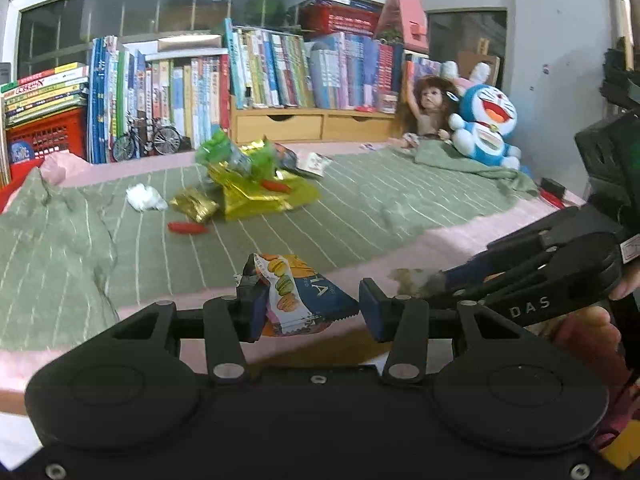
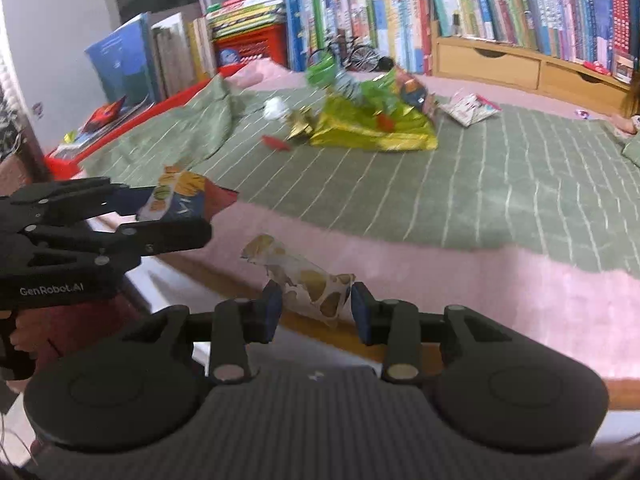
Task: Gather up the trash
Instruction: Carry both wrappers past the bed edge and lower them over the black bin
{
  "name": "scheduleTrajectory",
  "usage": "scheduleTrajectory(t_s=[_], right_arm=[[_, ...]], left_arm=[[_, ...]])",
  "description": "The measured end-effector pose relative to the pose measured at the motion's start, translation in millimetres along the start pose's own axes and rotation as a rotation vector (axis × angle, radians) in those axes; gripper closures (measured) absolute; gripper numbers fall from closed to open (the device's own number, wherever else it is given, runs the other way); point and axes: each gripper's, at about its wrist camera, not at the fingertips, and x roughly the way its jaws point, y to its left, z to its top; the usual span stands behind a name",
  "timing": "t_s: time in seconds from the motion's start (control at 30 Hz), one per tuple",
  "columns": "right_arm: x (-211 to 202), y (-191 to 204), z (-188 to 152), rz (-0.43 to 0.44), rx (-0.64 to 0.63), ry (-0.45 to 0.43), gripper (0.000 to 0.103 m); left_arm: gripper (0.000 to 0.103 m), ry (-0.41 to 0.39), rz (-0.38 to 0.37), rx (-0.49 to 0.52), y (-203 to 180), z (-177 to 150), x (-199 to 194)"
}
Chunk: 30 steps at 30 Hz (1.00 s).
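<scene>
My left gripper (image 1: 312,314) is shut on a macaron snack wrapper (image 1: 298,294), which spans the gap between its blue pads above the bed's front edge. In the right wrist view the same wrapper (image 2: 182,200) sticks out of the left gripper (image 2: 176,216). My right gripper (image 2: 316,314) is shut on a crumpled white wrapper with brown spots (image 2: 312,284); the left wrist view has that gripper (image 1: 430,284) at the right. More trash lies on the green striped blanket (image 1: 360,208): a green and gold wrapper pile (image 1: 252,178), a white tissue wad (image 1: 146,198), a red wrapper (image 1: 188,227).
Books (image 1: 272,68) line the back, with wooden drawers (image 1: 312,126), a model bicycle (image 1: 146,142), a doll (image 1: 430,114) and a blue plush toy (image 1: 486,128). A red crate (image 1: 44,136) stands at the left. Pink bedding (image 2: 500,292) shows in front of the blanket.
</scene>
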Motion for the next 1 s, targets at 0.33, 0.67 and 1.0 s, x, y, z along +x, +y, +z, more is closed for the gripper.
scheduleTrajectory(t_s=[0.33, 0.67, 1.0], right_arm=[[7.9, 13.1, -38.3, 0.002, -0.016, 0.099, 0.060], [37.0, 0.9, -82.1, -0.045, 0.044, 0.256, 0.060], [52.8, -8.7, -99.9, -0.059, 0.098, 0.315, 0.056]], left_arm=[[0.058, 0.106, -0.043, 0.003, -17.0, -40.4, -2.7], [0.058, 0.295, -0.022, -0.056, -14.5, -91.8, 36.2], [0.058, 0.387, -0.028, -0.055, -15.1, -117.0, 64.6]])
